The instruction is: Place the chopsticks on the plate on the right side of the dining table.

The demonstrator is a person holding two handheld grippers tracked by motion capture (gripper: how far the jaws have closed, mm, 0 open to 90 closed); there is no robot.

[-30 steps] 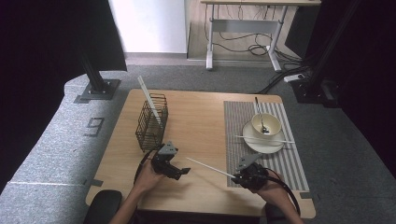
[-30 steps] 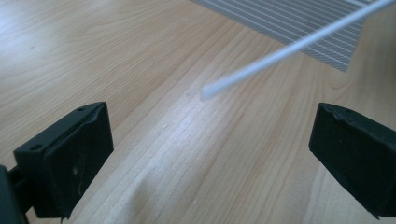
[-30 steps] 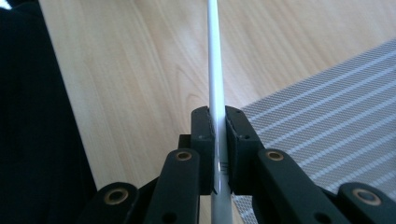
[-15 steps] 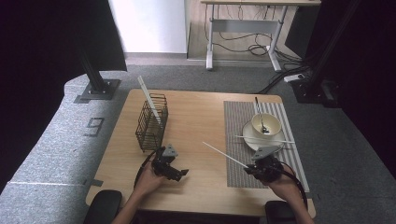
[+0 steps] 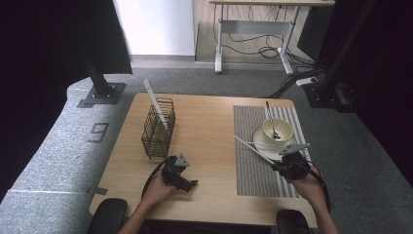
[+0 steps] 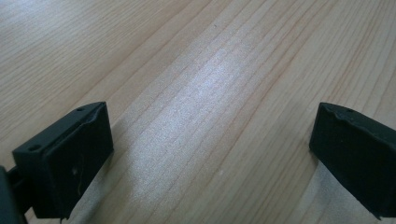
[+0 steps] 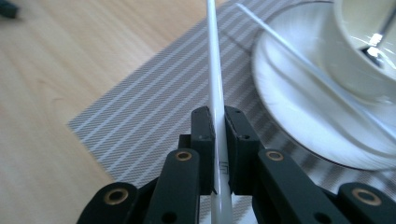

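Note:
My right gripper [image 5: 278, 165] hovers over the striped placemat [image 5: 258, 170], just in front of the white plate [image 5: 260, 139]. It is shut on a thin white chopstick [image 5: 251, 147] that slants up and to the left. The right gripper view shows the stick [image 7: 215, 70] pinched between the jaws of that gripper [image 7: 219, 135]. A second white chopstick [image 7: 299, 51] lies across the plate [image 7: 299, 107], beside the cream bowl [image 5: 277, 130] that holds a metal spoon [image 5: 271, 119]. Near the table's front, my left gripper [image 5: 187, 183] sits low with nothing in it. Its jaws [image 6: 210, 154] stand wide open over bare wood.
A black wire basket [image 5: 158, 129] stands on the left half of the wooden table [image 5: 209, 131], with a white stick [image 5: 155, 108] leaning out of it. Grey carpet surrounds the table. A desk frame and cables are far behind.
My right gripper has carried the chopstick to the right, from the placemat's left edge to just in front of the plate. The left gripper has hardly moved.

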